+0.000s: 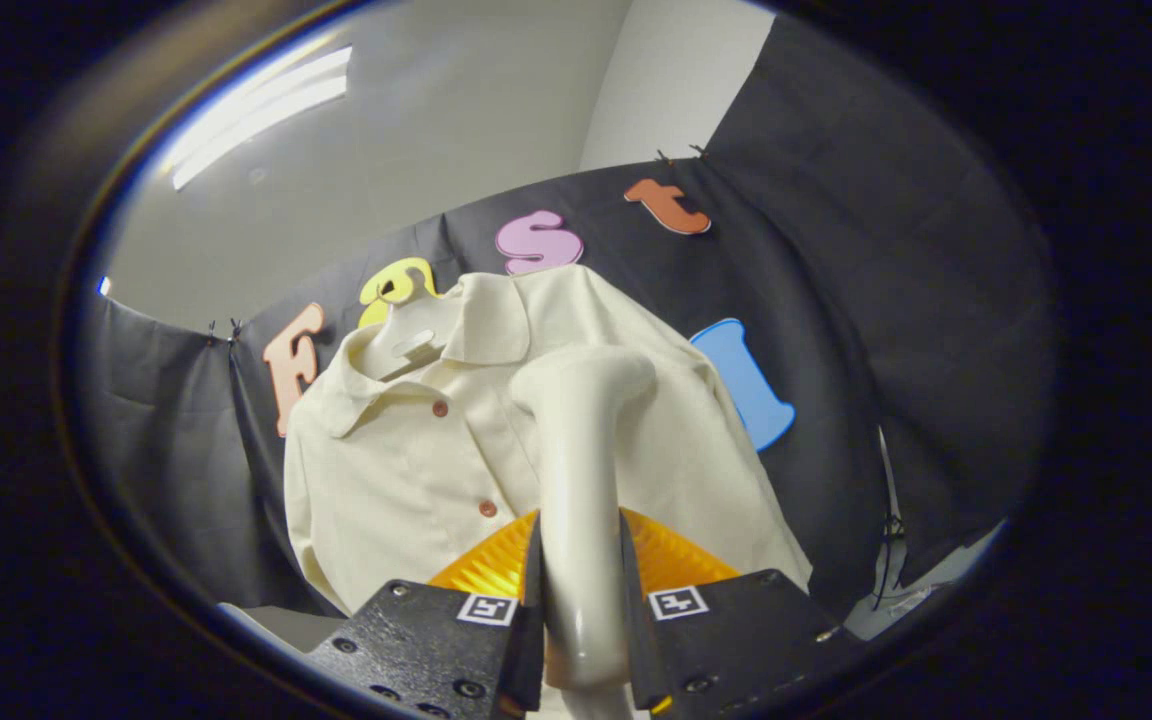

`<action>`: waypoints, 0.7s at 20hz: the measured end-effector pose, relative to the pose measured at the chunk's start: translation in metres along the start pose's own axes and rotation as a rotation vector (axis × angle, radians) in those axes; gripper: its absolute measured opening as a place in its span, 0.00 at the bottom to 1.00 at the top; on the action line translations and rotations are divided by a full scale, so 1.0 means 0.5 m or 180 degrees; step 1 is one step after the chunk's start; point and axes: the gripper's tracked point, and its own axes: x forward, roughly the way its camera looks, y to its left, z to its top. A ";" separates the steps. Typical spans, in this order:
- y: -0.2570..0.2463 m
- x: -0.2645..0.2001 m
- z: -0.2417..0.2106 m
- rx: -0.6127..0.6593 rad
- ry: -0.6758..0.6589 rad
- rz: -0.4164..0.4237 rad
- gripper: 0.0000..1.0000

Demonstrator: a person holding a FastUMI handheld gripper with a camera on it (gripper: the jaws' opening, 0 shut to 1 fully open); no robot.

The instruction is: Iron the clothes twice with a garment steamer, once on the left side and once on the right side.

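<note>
1. The shirt (406, 450) hangs on a hanger (406, 340) against the booth's dark cloth wall, front facing the tool, collar up and buttons running down its middle. It lies straight ahead of the tool and above it, its long axis running up and down.
2. The steamer (576, 480) stands upright between the fingers, its handle rising away from them and its rounded head (586, 385) in front of the shirt's chest, just beside the button line on the side under the collar's far wing. Whether the head touches the cloth I cannot tell.
3. The tool (581, 600) is closed on the steamer's handle: both fingers press its sides, with no gap to see.
4. Judging by this, the coming stroke turns on the head running along the shirt's length, down one half of the front, then the other half across the buttons.
5. Behind the handle, just beyond the fingers, a ribbed orange part (496, 570) shows; what it is I cannot tell.
</note>
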 end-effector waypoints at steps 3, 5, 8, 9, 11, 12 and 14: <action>-0.027 -0.021 -0.034 0.0040 0.0085 -0.0039 0.33; -0.048 -0.038 -0.062 0.0093 0.0143 -0.0069 0.33; -0.084 -0.067 -0.121 0.0144 0.0255 -0.0135 0.33; -0.099 -0.079 -0.139 0.0194 0.0293 -0.0157 0.33; -0.127 -0.103 -0.179 0.0328 0.0363 -0.0209 0.33; -0.138 -0.113 -0.201 0.0363 0.0401 -0.0227 0.33; -0.162 -0.136 -0.241 0.0373 0.0486 -0.0284 0.33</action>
